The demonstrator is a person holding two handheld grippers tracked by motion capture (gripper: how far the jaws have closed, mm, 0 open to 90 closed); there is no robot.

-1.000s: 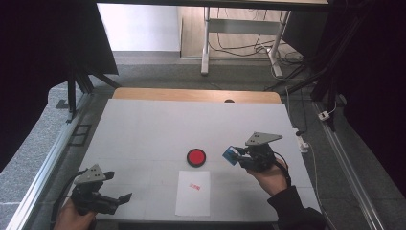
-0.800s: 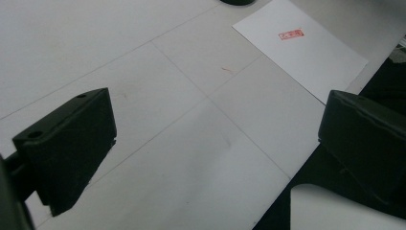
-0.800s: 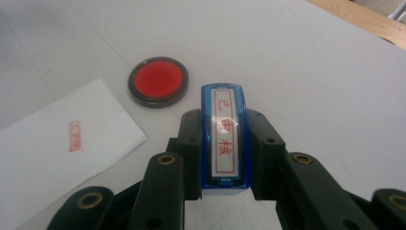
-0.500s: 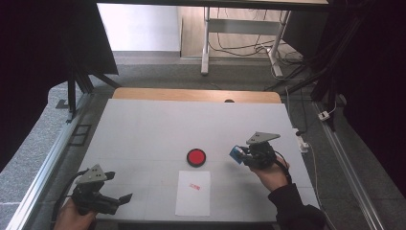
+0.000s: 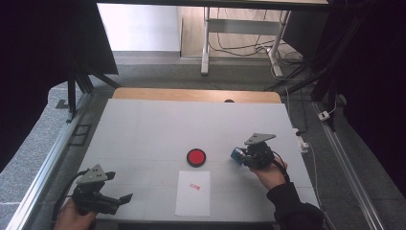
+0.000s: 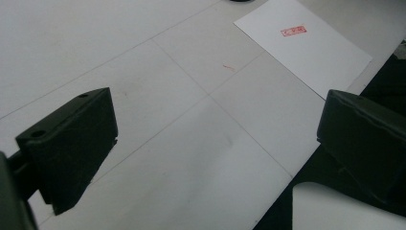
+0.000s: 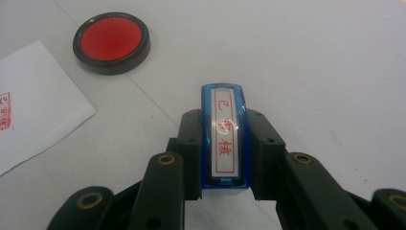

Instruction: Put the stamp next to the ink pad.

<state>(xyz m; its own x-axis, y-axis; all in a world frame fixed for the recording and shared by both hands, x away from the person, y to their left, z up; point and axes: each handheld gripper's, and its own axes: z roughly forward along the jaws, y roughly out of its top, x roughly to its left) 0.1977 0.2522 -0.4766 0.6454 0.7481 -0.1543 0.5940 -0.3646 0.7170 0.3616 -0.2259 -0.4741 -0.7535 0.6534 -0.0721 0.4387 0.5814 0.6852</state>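
Observation:
My right gripper (image 7: 224, 153) is shut on a blue stamp (image 7: 223, 139) with red characters on its white label; in the high view the stamp (image 5: 236, 155) hangs low over the table, right of the round red ink pad (image 5: 196, 157). The same ink pad (image 7: 111, 42) lies ahead and to the left in the right gripper view. A white sheet of paper (image 5: 193, 192) with a red stamp mark (image 5: 194, 186) lies near the front edge. My left gripper (image 5: 120, 200) rests open at the front left corner; between its spread jaws there is only table, and the paper (image 6: 306, 52) lies beyond them.
The white table (image 5: 158, 129) has a wooden strip (image 5: 196, 95) along its far edge. A cable and a small white box (image 5: 303, 143) lie off the table's right side. Metal rails run along both sides.
My right gripper with the stamp has sunk toward the table and shifted slightly right. The left gripper has stayed put.

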